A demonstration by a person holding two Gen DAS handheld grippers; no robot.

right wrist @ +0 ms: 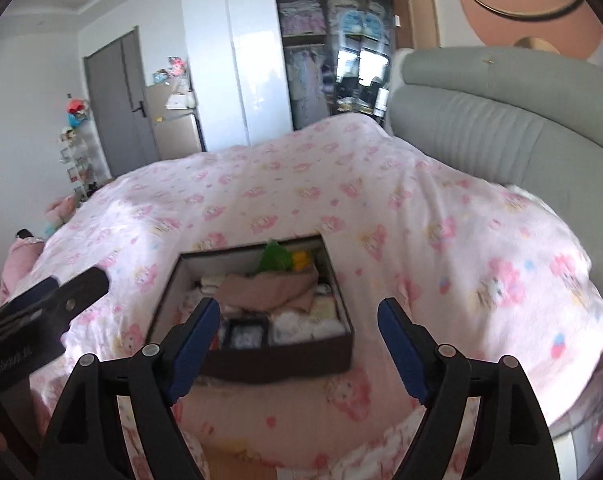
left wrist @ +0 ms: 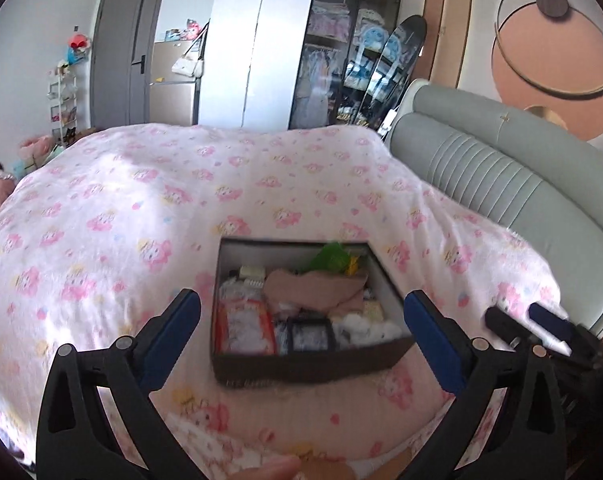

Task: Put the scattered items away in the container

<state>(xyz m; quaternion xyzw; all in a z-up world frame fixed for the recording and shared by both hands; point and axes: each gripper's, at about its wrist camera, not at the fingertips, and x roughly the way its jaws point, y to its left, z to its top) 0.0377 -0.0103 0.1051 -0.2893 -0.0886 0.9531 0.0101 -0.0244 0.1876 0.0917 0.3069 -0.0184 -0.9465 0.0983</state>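
**Box packed, both claws empty above the bed**

Set near the front edge of the pink flowered bedspread (left wrist: 141, 208): dark open box (left wrist: 301, 364), handy to both hands; inside, beige cloth (left wrist: 313, 288) draped across the middle, green and yellow bits at the far wall, white packets near; likely tidied already, no loose items seen on the cover. Left gripper (left wrist: 301, 332) spread wide, nothing between its blue pads; right gripper (right wrist: 299, 336) likewise wide and empty, hovering short of the box. Contents blurred, hard to name singly; compartments unclear; lower box layers hidden under the cloth; near bed edge cut off by the claws.
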